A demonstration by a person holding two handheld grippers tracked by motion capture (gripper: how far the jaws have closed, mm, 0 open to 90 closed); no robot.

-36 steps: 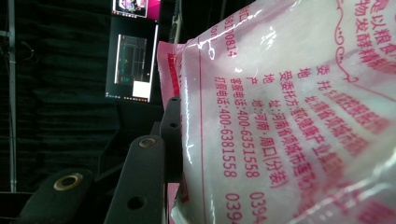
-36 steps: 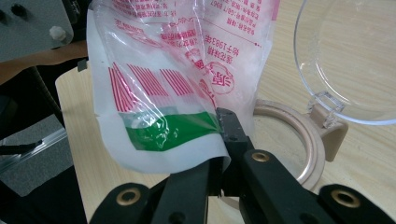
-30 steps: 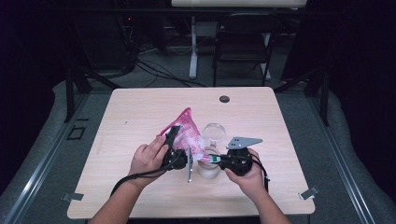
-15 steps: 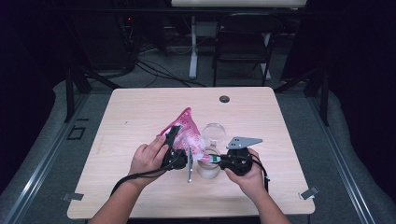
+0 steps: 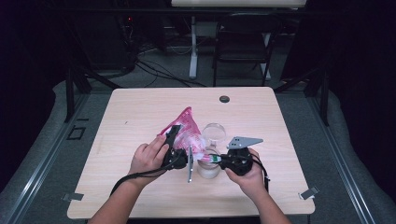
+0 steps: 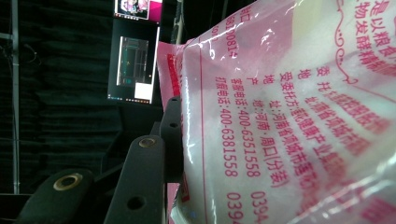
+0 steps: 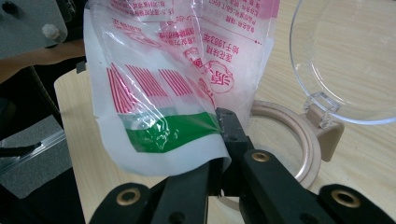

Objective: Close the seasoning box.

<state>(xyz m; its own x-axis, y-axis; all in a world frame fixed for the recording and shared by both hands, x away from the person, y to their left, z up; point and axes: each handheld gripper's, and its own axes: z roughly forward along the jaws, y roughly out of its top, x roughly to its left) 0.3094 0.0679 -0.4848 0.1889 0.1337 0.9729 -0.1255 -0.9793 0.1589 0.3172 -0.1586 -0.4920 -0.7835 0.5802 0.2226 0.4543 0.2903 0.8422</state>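
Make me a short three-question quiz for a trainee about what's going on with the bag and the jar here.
1. True or false: the jar's clear hinged lid is open.
2. Which hand-held gripper clamps the pink-printed plastic bag at its green-banded edge? A) left hand-held gripper B) right hand-held gripper
3. Fill in: the bag holds a ____ granular powder.

Key: 1 true; 2 B, its jaws pinch the green band in the right gripper view, while the left one grips the bag higher up; 3 white.
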